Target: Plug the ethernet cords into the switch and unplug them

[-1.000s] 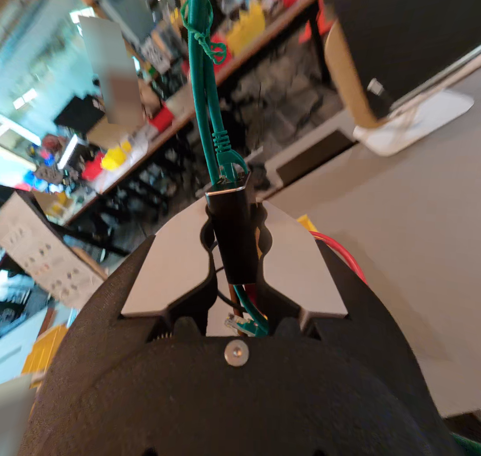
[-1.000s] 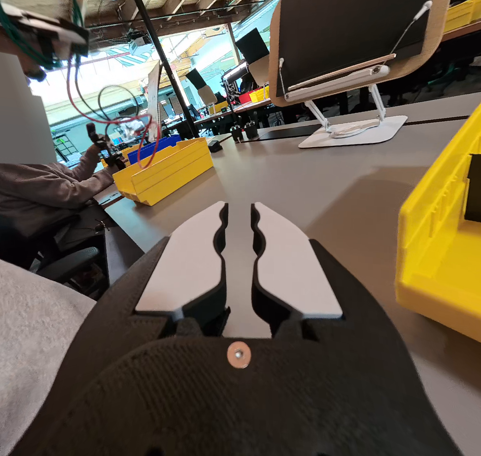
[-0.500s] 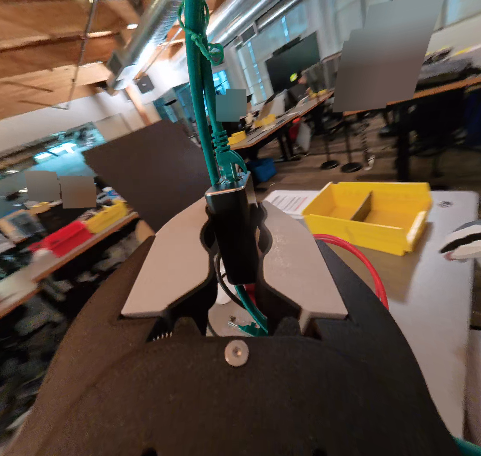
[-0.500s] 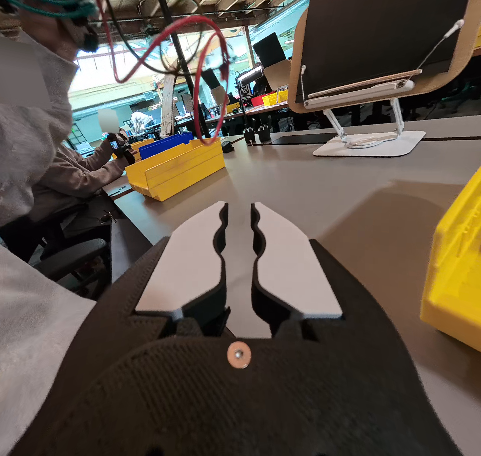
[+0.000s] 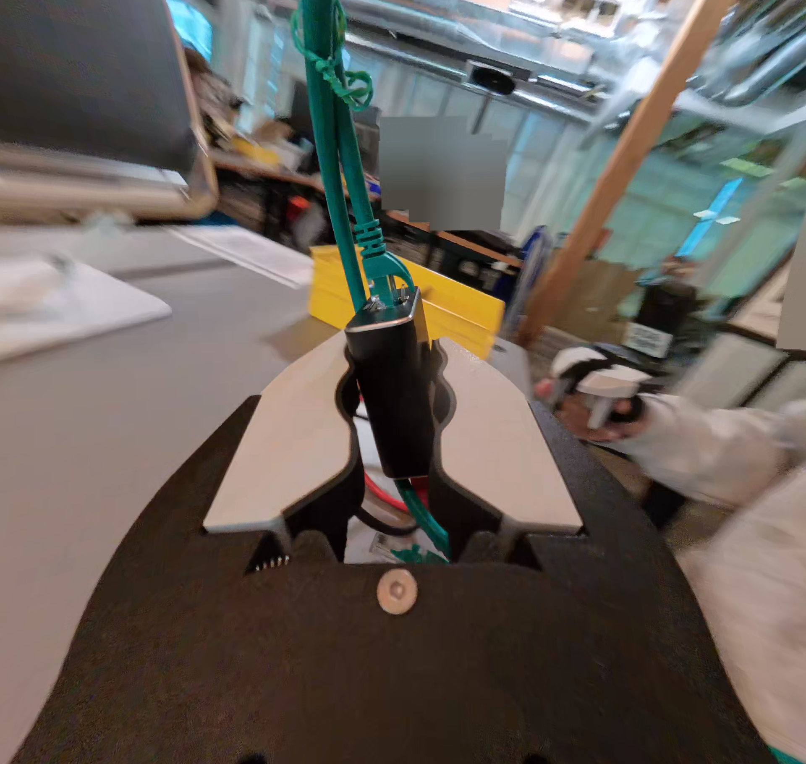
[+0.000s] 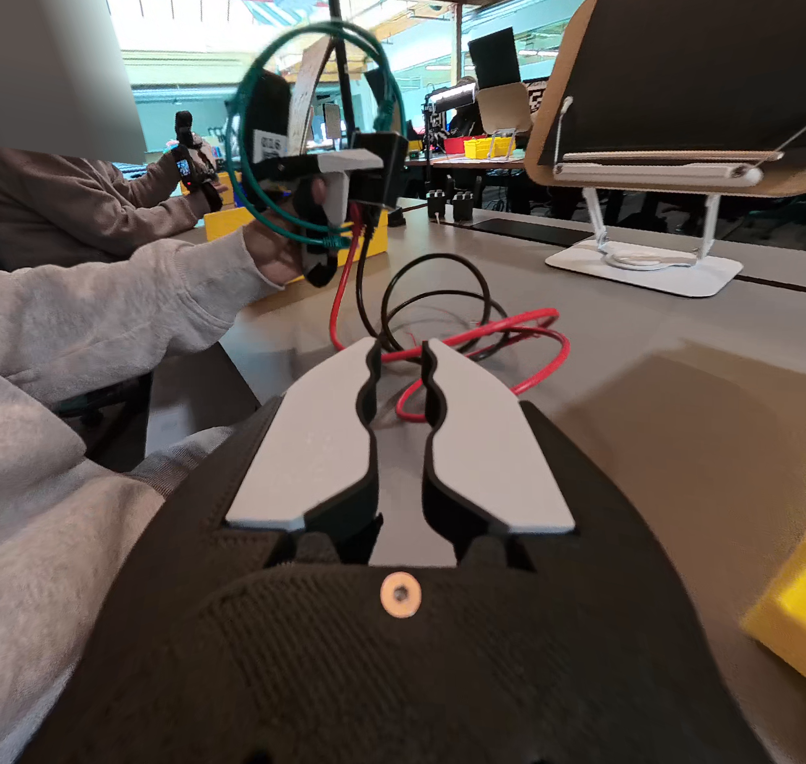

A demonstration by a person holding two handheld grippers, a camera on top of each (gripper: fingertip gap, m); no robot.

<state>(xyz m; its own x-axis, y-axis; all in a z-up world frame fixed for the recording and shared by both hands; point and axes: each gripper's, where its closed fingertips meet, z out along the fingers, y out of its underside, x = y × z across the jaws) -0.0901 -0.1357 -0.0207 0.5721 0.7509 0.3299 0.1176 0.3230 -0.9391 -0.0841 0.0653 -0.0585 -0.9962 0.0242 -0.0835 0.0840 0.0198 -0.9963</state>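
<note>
My left gripper (image 5: 392,344) is shut on a small black switch (image 5: 394,398) and holds it upright above the table. A green ethernet cord (image 5: 325,141) is plugged into the switch's top end by its plug (image 5: 378,270). Red and green cords hang below the switch. In the right wrist view the left gripper (image 6: 364,167) holds the switch (image 6: 379,163) in the air. The green cord (image 6: 244,163) loops around it. A red cord (image 6: 536,342) and a black cord (image 6: 436,296) trail from it onto the table. My right gripper (image 6: 399,346) is narrowly open and empty, low over the table just before these cords.
A grey table (image 6: 654,394) carries a laptop stand with a white base (image 6: 645,267) at the right. One yellow bin (image 6: 780,612) is at my near right and another (image 6: 377,237) lies behind the switch. A person's sleeved arm (image 6: 109,202) is at the left.
My left gripper has swung round and come down in front of the right gripper with the switch still in it. The red and black cords now lie on the table. The right gripper's gap is unchanged.
</note>
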